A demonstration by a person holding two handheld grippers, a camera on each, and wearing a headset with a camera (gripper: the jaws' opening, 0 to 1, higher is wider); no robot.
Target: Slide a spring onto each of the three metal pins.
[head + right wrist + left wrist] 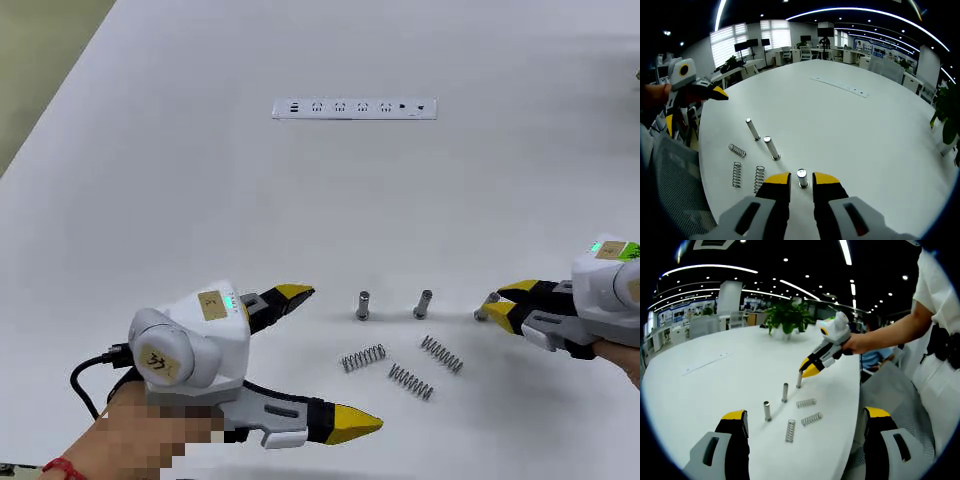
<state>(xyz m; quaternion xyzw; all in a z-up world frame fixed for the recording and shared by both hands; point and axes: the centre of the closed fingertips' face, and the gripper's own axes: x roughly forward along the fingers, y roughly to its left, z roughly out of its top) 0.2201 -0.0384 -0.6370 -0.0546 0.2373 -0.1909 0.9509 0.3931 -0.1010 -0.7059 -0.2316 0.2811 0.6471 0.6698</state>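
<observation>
In the head view, three metal pins stand in a row on the white bench [180, 200]: the left pin [363, 305], the middle pin [423, 303] and the right pin [484, 308]. Three springs lie flat just in front of them: the left spring [363, 357], the middle spring [410, 381] and the right spring [441, 354]. The left tongs [328, 358] are open very wide and hold nothing. The right tongs [505, 302] have one tip on each side of the right pin. A power strip [355, 108] lies far back.

In the left gripper view, the left tongs' yellow tips are far apart. The pins and springs sit ahead on the bench.

In the right gripper view, the right tongs are open only a little. The right pin stands between the tips with a small gap on each side.
</observation>
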